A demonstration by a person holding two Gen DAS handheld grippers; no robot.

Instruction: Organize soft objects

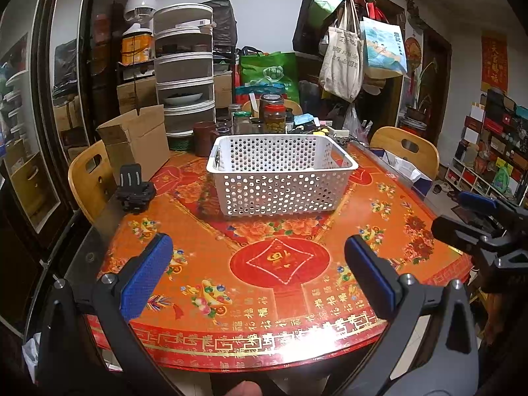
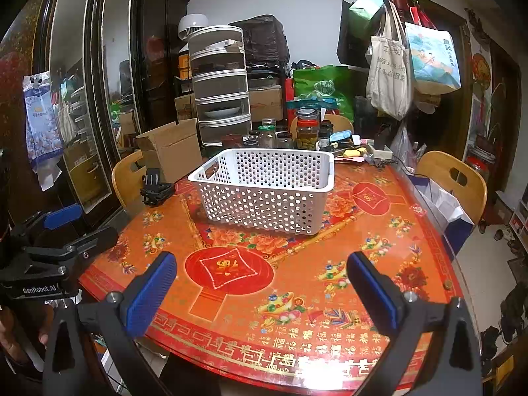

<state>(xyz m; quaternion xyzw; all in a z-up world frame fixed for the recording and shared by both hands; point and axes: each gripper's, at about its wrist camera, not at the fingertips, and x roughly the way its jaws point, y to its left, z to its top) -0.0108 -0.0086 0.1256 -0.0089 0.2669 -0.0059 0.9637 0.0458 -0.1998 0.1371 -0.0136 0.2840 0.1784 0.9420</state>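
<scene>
Centre frame: white basket (image 1: 280, 173), apparently empty; my left gripper (image 1: 259, 272) and right gripper (image 2: 260, 280) spread, holding nothing; no soft objects visible, so locating them likely comes next.

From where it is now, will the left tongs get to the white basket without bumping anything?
Probably yes. The left tongs stand open over bare tablecloth, and nothing lies between them and the white basket. The black mount sits off to the left.
</scene>
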